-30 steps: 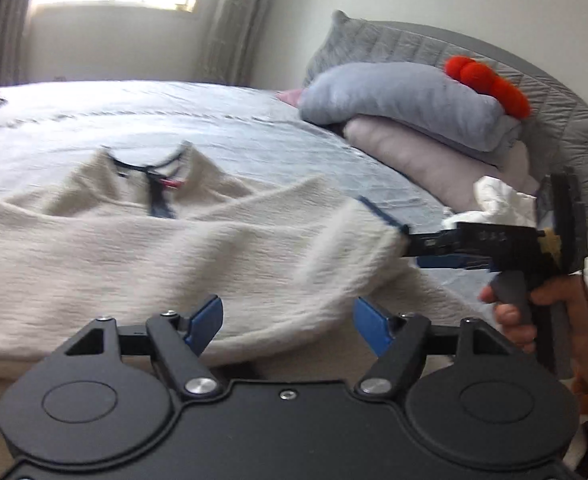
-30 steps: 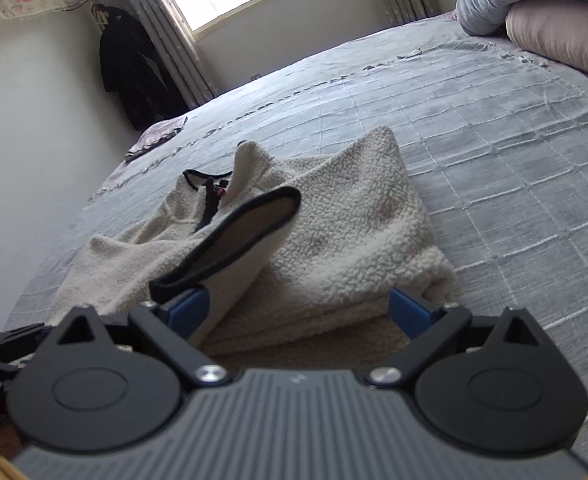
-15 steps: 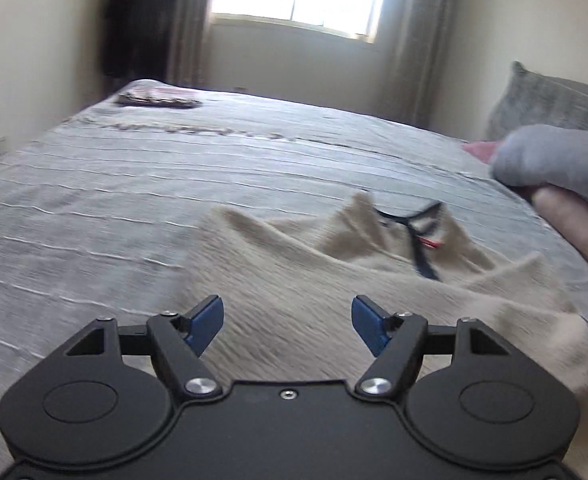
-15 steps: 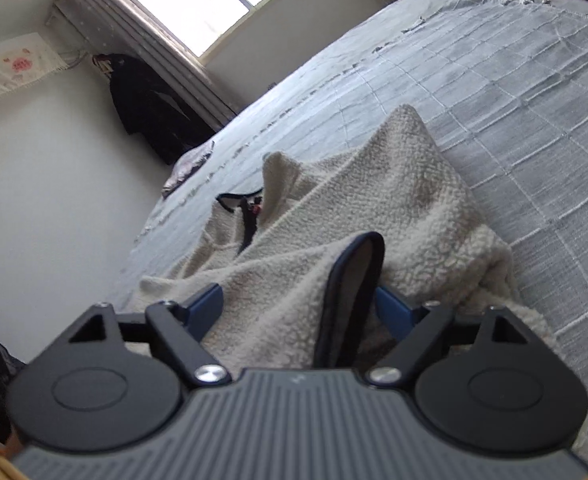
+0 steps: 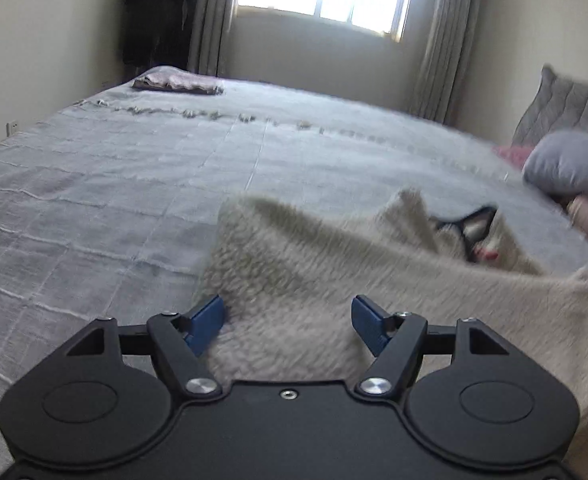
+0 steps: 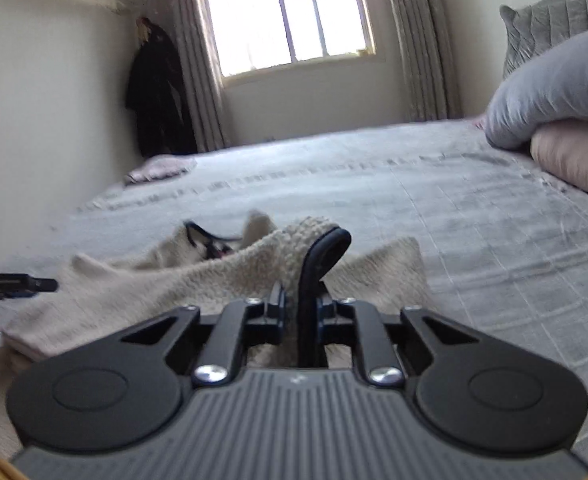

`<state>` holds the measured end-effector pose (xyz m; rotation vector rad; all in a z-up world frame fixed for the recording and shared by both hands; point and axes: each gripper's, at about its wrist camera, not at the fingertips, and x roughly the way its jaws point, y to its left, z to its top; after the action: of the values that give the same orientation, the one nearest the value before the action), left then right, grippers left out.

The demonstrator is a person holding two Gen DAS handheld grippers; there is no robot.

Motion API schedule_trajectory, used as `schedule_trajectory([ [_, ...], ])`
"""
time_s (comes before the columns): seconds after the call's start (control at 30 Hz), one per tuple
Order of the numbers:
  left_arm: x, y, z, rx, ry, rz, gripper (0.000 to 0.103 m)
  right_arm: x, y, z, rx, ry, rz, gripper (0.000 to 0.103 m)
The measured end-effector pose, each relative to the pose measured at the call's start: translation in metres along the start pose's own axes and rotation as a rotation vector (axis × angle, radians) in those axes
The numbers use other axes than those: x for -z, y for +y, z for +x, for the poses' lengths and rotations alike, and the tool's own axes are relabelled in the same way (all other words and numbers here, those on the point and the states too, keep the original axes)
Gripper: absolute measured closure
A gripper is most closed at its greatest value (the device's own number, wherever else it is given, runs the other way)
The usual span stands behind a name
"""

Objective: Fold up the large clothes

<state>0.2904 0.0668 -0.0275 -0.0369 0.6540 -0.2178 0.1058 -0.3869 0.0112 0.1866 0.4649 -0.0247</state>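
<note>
A cream fleece pullover with a dark-trimmed collar lies on the grey bed. My left gripper is open, its blue fingers either side of the fleece's near edge. In the right wrist view the pullover spreads to the left. My right gripper is shut on the dark-trimmed sleeve cuff, which stands up between the jaws. The left gripper's tip shows at the far left there.
The grey quilted bedspread stretches to the window. Stacked grey and pink pillows lie at the right by the headboard. A small folded cloth sits at the far corner. A dark coat hangs by the curtain.
My right gripper has closed on the sleeve cuff and lifted it upright. My left gripper has swung left to the pullover's other side and come down at its edge, still open.
</note>
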Motion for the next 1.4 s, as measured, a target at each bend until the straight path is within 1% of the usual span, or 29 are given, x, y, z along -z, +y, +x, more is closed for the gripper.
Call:
schedule_trajectory([
  [0.03,0.006,-0.006,0.007,-0.044,0.038,0.06,0.032,0.007,-0.004,0.015,0.057,0.086,-0.01,0.076],
  [0.07,0.01,-0.012,0.007,-0.064,0.025,0.104,0.032,0.016,-0.006,0.026,0.117,0.152,-0.03,0.075],
  [0.1,0.007,-0.018,0.005,-0.084,0.017,0.123,0.032,0.023,-0.007,0.026,0.121,0.137,-0.049,0.073],
  [0.13,0.003,-0.022,0.0,-0.098,0.013,0.13,0.034,0.023,-0.005,0.023,0.122,0.117,-0.064,0.069],
  [0.17,0.0,-0.027,-0.005,-0.102,-0.006,0.141,0.034,0.02,-0.002,0.02,0.134,0.111,-0.076,0.066],
  [0.2,-0.002,-0.032,-0.013,-0.081,-0.04,0.161,0.034,0.015,0.002,0.013,0.151,0.082,-0.083,0.063],
  [0.27,-0.002,-0.043,-0.029,-0.012,-0.1,0.198,0.032,0.007,0.009,-0.004,0.129,-0.004,-0.083,0.063],
  [0.33,0.003,-0.053,-0.039,0.046,-0.113,0.228,0.032,0.002,0.015,-0.011,0.071,-0.024,-0.088,0.064],
  [0.37,0.008,-0.057,-0.041,0.051,-0.108,0.239,0.032,0.001,0.018,-0.009,0.045,-0.015,-0.105,0.066],
  [0.43,0.022,-0.062,-0.038,0.036,-0.088,0.248,0.032,0.007,0.023,0.0,0.03,0.018,-0.15,0.066],
  [0.47,0.03,-0.061,-0.03,0.028,-0.042,0.238,0.032,0.013,0.023,0.008,0.034,0.055,-0.169,0.066],
  [0.5,0.037,-0.058,-0.025,0.025,-0.029,0.213,0.031,0.021,0.022,0.018,0.049,0.117,-0.176,0.069],
  [0.53,0.04,-0.055,-0.026,0.031,-0.045,0.191,0.03,0.027,0.018,0.027,0.062,0.162,-0.174,0.069],
  [0.57,0.038,-0.054,-0.029,0.023,-0.035,0.177,0.03,0.032,0.018,0.025,0.051,0.154,-0.172,0.069],
  [0.6,0.032,-0.054,-0.039,0.007,-0.015,0.149,0.03,0.027,0.02,0.02,0.054,0.179,-0.175,0.069],
  [0.67,0.023,-0.053,-0.062,-0.004,0.001,0.118,0.031,0.01,0.023,-0.006,0.059,0.207,-0.163,0.061],
  [0.7,0.021,-0.051,-0.079,-0.008,-0.006,0.121,0.031,0.004,0.021,-0.023,0.04,0.196,-0.153,0.051],
  [0.73,0.019,-0.049,-0.093,-0.01,-0.011,0.129,0.027,0.001,0.017,-0.043,0.005,0.169,-0.138,0.034],
  [0.77,0.019,-0.045,-0.108,-0.012,-0.017,0.134,0.016,0.0,0.013,-0.059,-0.018,0.144,-0.118,0.026],
  [0.8,0.02,-0.04,-0.125,-0.014,-0.025,0.133,0.012,0.002,0.008,-0.073,-0.028,0.129,-0.095,0.021],
  [0.83,0.022,-0.035,-0.138,-0.013,-0.03,0.127,0.01,0.004,0.003,-0.085,-0.032,0.136,-0.08,0.021],
  [0.9,0.027,-0.02,-0.163,-0.002,-0.021,0.106,0.009,0.01,-0.004,-0.104,-0.018,0.174,-0.087,0.021],
  [1.0,0.04,0.001,-0.19,0.011,0.019,0.067,0.006,0.02,-0.008,-0.127,0.048,0.196,-0.151,0.016],
  [1.03,0.045,0.007,-0.197,0.013,0.028,0.06,0.004,0.025,-0.008,-0.135,0.068,0.204,-0.177,0.015],
  [1.13,0.063,0.021,-0.218,-0.005,0.057,0.057,0.003,0.036,-0.006,-0.155,0.105,0.228,-0.251,0.011],
  [1.2,0.075,0.03,-0.232,-0.028,0.07,0.064,0.003,0.043,-0.006,-0.169,0.116,0.248,-0.308,0.009],
  [1.3,0.097,0.045,-0.249,-0.027,0.104,0.069,0.003,0.053,-0.006,-0.186,0.131,0.279,-0.363,0.007],
  [1.37,0.11,0.055,-0.255,-0.008,0.145,0.047,0.003,0.06,-0.009,-0.197,0.12,0.299,-0.361,0.007],
  [1.4,0.118,0.06,-0.257,0.015,0.173,0.032,0.003,0.063,-0.011,-0.201,0.107,0.308,-0.35,0.006],
])
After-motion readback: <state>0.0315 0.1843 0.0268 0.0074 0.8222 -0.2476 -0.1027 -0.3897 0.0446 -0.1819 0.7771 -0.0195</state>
